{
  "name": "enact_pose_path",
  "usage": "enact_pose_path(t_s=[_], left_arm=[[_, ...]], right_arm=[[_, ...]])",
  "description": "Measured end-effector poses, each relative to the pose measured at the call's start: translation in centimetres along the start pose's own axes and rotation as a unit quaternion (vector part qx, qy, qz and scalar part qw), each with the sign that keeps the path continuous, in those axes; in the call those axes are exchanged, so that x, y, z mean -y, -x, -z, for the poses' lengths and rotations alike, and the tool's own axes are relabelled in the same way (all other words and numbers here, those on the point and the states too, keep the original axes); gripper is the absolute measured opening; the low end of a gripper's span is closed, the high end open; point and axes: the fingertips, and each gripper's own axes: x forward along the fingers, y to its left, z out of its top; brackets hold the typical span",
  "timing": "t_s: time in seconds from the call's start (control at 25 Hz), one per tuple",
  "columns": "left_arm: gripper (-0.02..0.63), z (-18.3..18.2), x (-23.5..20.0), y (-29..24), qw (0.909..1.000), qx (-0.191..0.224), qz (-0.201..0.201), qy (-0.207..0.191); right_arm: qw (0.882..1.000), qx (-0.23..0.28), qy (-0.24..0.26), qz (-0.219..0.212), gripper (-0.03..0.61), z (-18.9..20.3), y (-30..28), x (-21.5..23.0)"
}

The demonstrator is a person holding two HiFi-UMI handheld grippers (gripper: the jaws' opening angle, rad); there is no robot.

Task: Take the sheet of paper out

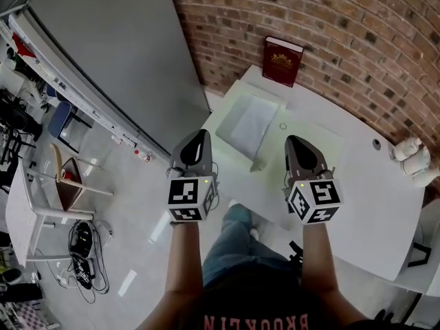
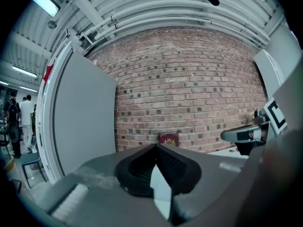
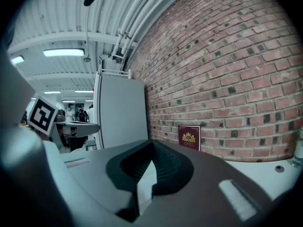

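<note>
Two grippers hang over the white worktop (image 1: 357, 184), and we see that the left gripper (image 1: 200, 135) and the right gripper (image 1: 297, 140) both have their jaws shut tight with nothing in them. The sheet of paper (image 1: 253, 124) lies flat on the worktop, at 1 o'clock from the left gripper and 11 o'clock from the right gripper, and no jaws touch it. At 1 o'clock from the paper we see a red book (image 1: 282, 60) standing against the brick wall (image 1: 344, 33).
</note>
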Motion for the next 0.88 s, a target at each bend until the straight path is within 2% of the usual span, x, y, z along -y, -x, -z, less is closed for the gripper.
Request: enact_pose_path(t_s=[0.28, 0.44, 0.68, 0.8, 0.88], left_arm=[[0.000, 1.8, -1.4, -3.9, 0.9995, -0.025, 0.013, 0.014], [0.000, 3.3, -2.7, -6.3, 0.9987, -0.043, 0.019, 0.021], [0.000, 5.5, -4.5, -9.4, 0.9966, -0.076, 0.029, 0.017], [0.000, 6.6, -5.4, -10.6, 0.9955, -0.087, 0.030, 0.024], [0.000, 7.1, -6.0, -11.5, 0.9947, -0.094, 0.032, 0.027]], right_arm=[[0.996, -0.052, -0.076, 0.013, 0.000, 3.5, -3.7, 2.4], [0.987, -0.090, -0.129, 0.013, 0.000, 6.0, -6.4, 3.2], [0.975, -0.140, -0.173, 0.018, 0.003, 9.7, -9.8, 4.1], [0.965, -0.161, -0.207, 0.010, 0.033, 11.6, -11.4, 4.3], [0.956, -0.175, -0.236, 0.001, 0.084, 12.7, -12.4, 4.3]])
